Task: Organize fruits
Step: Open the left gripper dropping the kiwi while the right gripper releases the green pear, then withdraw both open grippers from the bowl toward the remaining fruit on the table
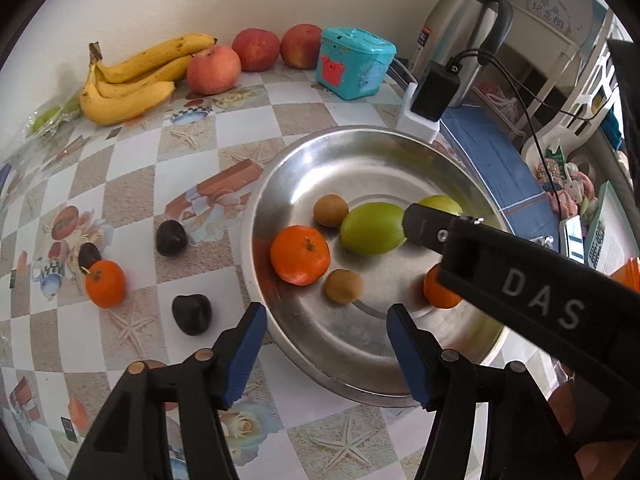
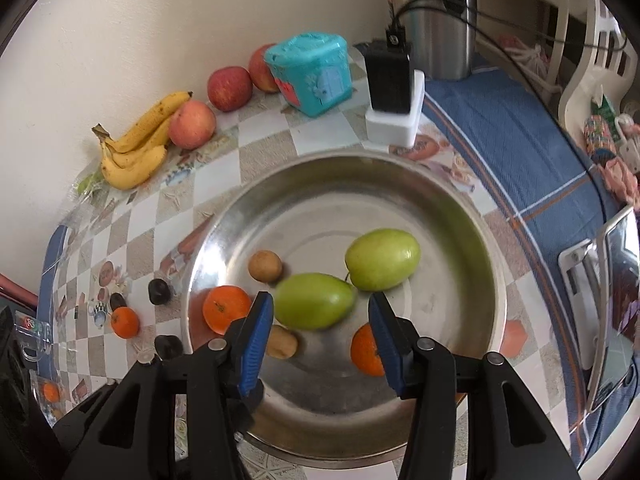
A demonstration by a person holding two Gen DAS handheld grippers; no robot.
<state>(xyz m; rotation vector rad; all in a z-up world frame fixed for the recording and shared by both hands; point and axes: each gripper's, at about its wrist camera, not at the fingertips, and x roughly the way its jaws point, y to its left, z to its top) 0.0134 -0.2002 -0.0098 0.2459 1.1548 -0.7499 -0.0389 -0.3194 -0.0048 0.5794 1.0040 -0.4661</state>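
Blue-padded fingers of my right gripper (image 2: 320, 332) stand apart, empty, over the steel bowl (image 2: 472, 224), with a green fruit (image 2: 314, 306) blurred just beyond them. My left gripper (image 1: 326, 344) is likewise spread and empty at the bowl's six o'clock rim. Still out on the bench (image 1: 132, 176), at nine o'clock from the bowl, lie a tangerine (image 1: 105, 283) and dark plums (image 1: 192, 314). I judge the plums light, smooth and easily bruised, so I would pinch one gently across its middle. "DAS" reads on the right gripper's arm.
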